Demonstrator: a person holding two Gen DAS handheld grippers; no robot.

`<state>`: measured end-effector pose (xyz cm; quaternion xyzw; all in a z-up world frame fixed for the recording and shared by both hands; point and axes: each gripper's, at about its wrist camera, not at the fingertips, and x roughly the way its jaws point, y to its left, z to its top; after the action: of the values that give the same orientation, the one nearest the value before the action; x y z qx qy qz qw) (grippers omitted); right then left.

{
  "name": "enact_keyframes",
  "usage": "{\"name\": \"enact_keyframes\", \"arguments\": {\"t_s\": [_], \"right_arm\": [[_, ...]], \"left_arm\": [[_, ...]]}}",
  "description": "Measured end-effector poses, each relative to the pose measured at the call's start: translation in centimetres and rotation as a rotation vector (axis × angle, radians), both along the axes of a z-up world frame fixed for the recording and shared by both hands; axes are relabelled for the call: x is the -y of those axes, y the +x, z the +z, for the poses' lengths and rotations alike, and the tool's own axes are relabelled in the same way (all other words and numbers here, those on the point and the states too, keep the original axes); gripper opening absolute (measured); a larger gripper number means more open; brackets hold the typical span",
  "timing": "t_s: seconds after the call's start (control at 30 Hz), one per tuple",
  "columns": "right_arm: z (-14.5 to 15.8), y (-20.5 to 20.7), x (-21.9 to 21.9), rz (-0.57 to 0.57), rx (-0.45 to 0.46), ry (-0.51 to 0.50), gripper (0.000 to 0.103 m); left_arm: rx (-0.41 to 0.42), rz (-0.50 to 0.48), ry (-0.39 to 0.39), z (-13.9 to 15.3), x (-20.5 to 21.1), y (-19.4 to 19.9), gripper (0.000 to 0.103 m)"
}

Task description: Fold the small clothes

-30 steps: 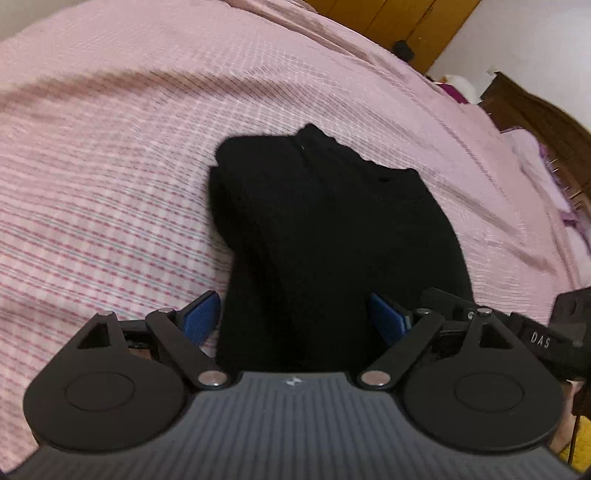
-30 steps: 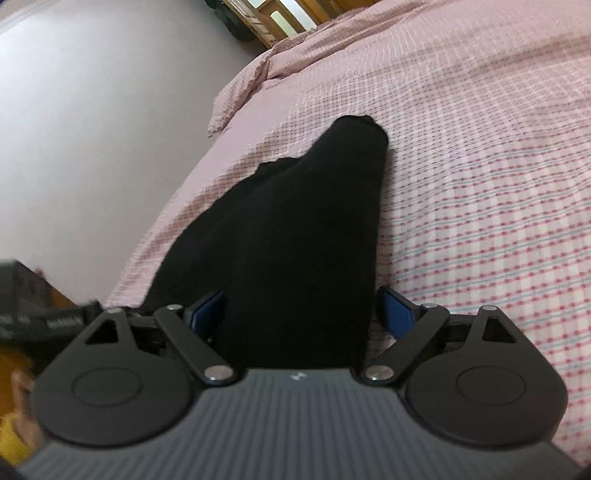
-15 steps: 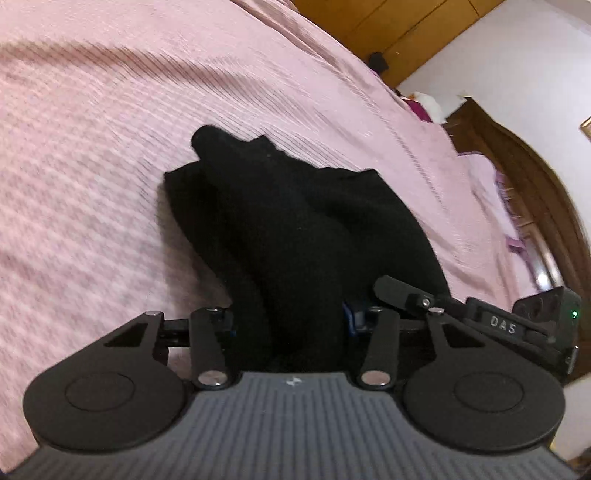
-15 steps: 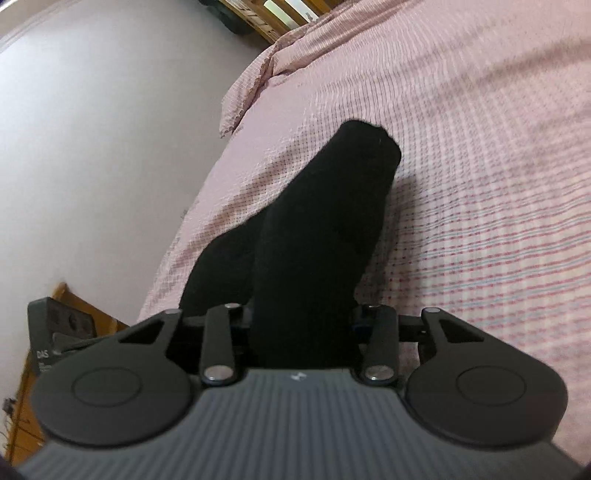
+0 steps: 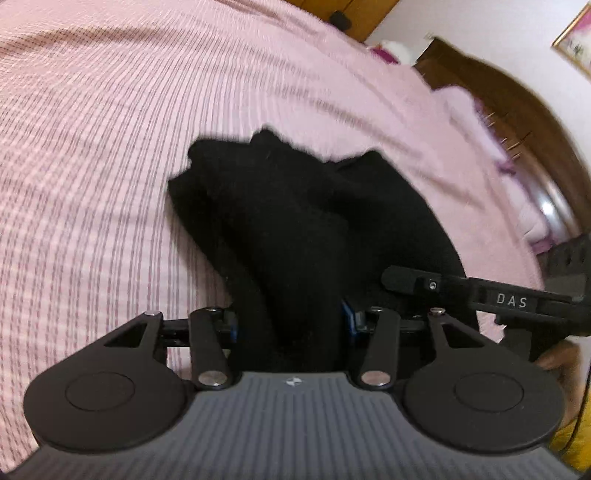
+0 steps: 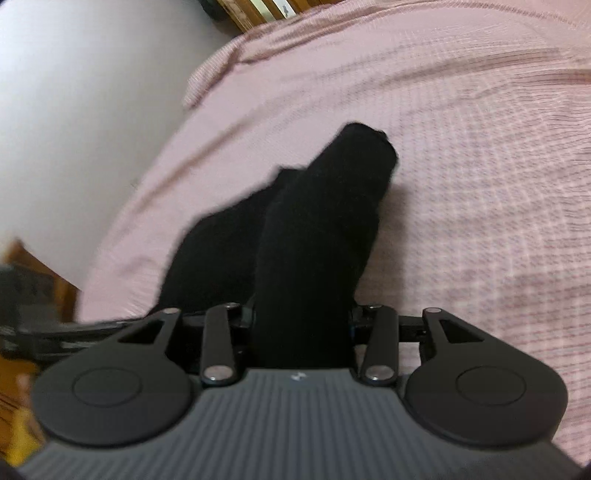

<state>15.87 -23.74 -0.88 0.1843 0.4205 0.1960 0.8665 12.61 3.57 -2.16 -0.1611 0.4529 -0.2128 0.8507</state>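
Because the pink checked bedspread (image 5: 110, 155) fills most of both views, it is the surface everything depends on; it looks soft and lightly wrinkled, so cloth laid on it may drag rather than slide. In the left wrist view a dark wooden headboard (image 5: 517, 122) curves down the right of the frame, with a white wall and the corner of a gilt picture frame (image 5: 576, 33) at upper right; in the right wrist view a pale wall takes the upper left.

The black garment (image 5: 295, 221) sits in the middle of each frame, bunched in thick folds, its far end resting on the bed and its near edge rising into the tools. The left gripper (image 5: 291, 325) is clenched on one near corner; the right gripper (image 6: 301, 325) is clenched on the other, and its body shows at the right edge of the left view — close beside its partner.

Both views are blurred, which suggests motion. The risk, I judge, is a lopsided fold: thick layers could slip from one pinch, or uneven carrying could skew the edge — and the far end may creep along the bedspread.
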Motion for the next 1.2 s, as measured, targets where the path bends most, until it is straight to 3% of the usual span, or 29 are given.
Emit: {"name": "enact_keyframes", "arguments": {"t_s": [0.1, 0.17, 0.37, 0.47, 0.53, 0.67, 0.83, 0.93, 1.2], "right_arm": [[-2.2, 0.2, -0.6, 0.014, 0.004, -0.069, 0.056], [-2.8, -0.1, -0.5, -0.014, 0.009, -0.047, 0.058], [-0.7, -3.2, -0.4, -0.058, 0.108, -0.121, 0.058], [0.6, -5.2, -0.3, -0.084, 0.195, -0.197, 0.058], [0.9, -6.1, -0.3, -0.096, 0.223, -0.231, 0.058], [-1.3, -4.4, -0.6, -0.085, 0.156, -0.222, 0.058], [-3.5, -2.7, -0.7, -0.109, 0.099, -0.121, 0.064], [-2.9, -3.2, -0.7, -0.156, 0.113, -0.100, 0.064], [0.1, -7.6, -0.9, -0.184, 0.202, -0.172, 0.063]], "left_arm": [[0.043, 0.016, 0.078, -0.3, 1.2, -1.2, 0.057], [0.053, 0.031, 0.101, 0.4, 1.7, -1.8, 0.057], [0.160, 0.084, 0.187, 3.4, 1.2, -2.9, 0.057], [0.157, 0.102, 0.213, 3.5, 1.0, -2.7, 0.058], [0.139, 0.116, 0.211, 3.1, 0.9, -2.7, 0.064], [0.124, 0.116, 0.232, 1.2, 0.6, -1.9, 0.076], [0.118, 0.130, 0.211, 0.4, -0.1, -1.8, 0.078], [0.142, 0.133, 0.233, 1.0, 0.3, -2.8, 0.078], [0.166, 0.161, 0.296, 2.3, 1.1, -6.3, 0.078]]}}
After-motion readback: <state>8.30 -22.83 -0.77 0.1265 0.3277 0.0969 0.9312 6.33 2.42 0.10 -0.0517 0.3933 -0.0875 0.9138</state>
